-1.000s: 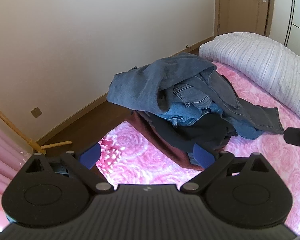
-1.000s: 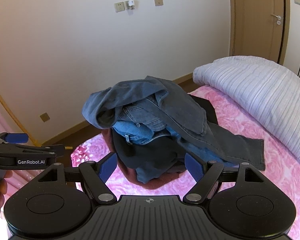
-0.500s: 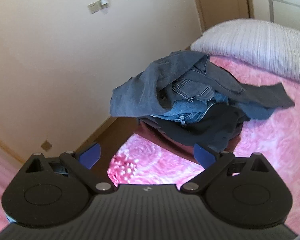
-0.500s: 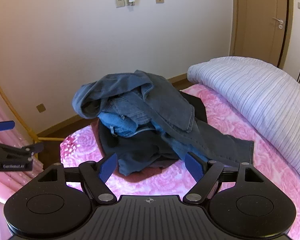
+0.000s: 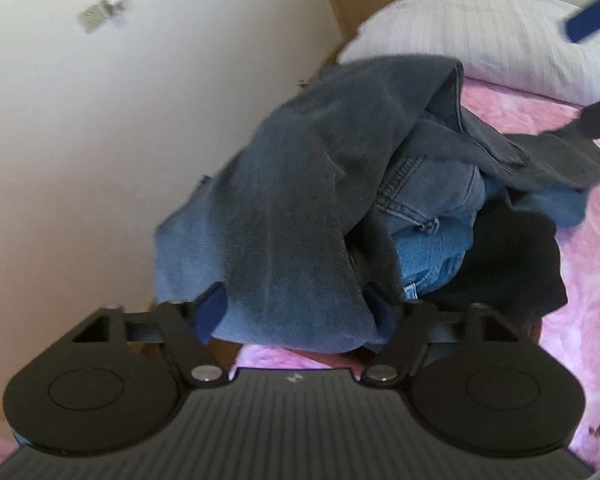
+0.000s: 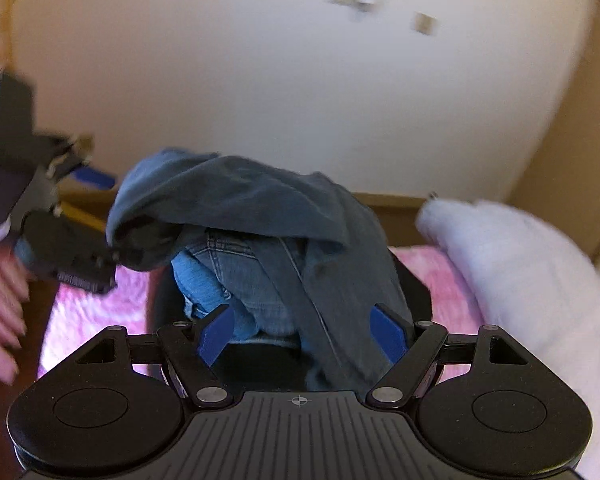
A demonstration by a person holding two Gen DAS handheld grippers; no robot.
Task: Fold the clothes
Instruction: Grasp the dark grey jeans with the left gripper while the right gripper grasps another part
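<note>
Heap of clothes (image 5: pixel 400 200) mid-frame on the pink floral bedspread (image 5: pixel 588 264), grey jeans (image 5: pixel 292 216) draped over the top, blue denim (image 5: pixel 432 220) and a black garment (image 5: pixel 516 264) bunched beneath. Striped pillow (image 5: pixel 480 32) upper right, cream wall (image 5: pixel 100 140) filling the left. Left gripper (image 5: pixel 300 316) closing, grey hem between its fingers, pads not yet pressing. Right gripper (image 6: pixel 304 332) spread wide, a hanging grey leg between its blue pads, untouched. Bare bedspread only along the right edge in the left view. Right view alone showing a hand (image 6: pixel 0 300) at far left, blurred, and a wooden door (image 6: pixel 580 120) at right.
</note>
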